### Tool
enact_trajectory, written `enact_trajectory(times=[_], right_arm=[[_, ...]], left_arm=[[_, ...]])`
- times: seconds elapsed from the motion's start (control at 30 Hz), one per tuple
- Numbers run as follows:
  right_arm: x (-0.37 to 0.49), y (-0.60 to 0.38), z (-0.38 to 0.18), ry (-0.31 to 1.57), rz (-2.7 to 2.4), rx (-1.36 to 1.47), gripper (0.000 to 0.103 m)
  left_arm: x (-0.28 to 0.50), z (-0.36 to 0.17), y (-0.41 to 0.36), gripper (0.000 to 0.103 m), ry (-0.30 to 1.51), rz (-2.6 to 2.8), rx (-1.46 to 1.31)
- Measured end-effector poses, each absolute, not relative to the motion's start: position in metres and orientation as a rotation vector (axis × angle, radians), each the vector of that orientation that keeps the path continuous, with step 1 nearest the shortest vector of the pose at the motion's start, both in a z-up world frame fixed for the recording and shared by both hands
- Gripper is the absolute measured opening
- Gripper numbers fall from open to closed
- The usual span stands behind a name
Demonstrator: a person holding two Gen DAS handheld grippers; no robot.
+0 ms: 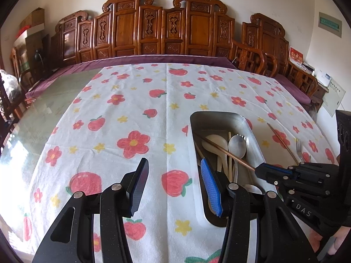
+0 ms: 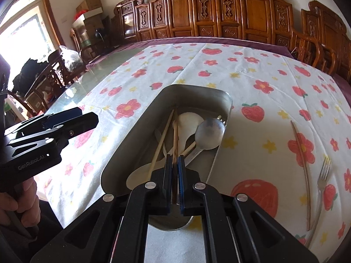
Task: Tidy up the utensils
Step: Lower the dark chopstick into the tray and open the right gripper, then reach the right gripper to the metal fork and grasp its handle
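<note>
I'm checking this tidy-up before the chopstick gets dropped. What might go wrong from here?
1. The right hand-held gripper pinches the reddish-brown wooden chopstick near one end, so it may swing or slip.
2. Its free end hangs over the crowded rectangular metal tray; it may land crosswise on the steel spoon.
3. The silver fork and second brown chopstick on the floral tablecloth may be overlooked.

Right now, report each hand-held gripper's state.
Left hand-held gripper: open, holding nothing.
Right hand-held gripper: shut on a brown chopstick over the metal tray.
</note>
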State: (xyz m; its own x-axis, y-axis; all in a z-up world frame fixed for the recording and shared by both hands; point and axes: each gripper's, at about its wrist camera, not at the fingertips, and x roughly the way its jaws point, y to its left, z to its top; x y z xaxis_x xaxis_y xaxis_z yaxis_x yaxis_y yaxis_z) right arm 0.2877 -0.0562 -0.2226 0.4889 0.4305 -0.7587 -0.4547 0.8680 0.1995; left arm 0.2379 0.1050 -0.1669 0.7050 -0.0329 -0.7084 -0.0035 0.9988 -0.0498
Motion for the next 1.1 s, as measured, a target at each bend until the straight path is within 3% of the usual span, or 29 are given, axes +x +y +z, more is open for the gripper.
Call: enact_trajectory(times=[0.43,0.63,0.93,1.1], right_arm=[[0.277,-0.06,-0.221,0.9,0.642,0.019,0.017],[0.266,-0.119,-0.203,0.828,0.573,-0.008,0.017],[0.284,-0.227,-0.219,0.834,0.307,-0.09,0.017],[0.299,-0.269,-0.246,0.885,0.212,-0.044,0.026]], left_arm=[[0.237,-0.164,0.099,0.047,0.782,-0.029,-0.044],[0.235,-0.164,0.08,0.047,0.778,-0.062,-0.028],[0.227,-0.159,0.043,0.048,0.752,-0.118,-0.023],[0.225,-0.163,0.023,0.048,0.761,-0.147,-0.009]])
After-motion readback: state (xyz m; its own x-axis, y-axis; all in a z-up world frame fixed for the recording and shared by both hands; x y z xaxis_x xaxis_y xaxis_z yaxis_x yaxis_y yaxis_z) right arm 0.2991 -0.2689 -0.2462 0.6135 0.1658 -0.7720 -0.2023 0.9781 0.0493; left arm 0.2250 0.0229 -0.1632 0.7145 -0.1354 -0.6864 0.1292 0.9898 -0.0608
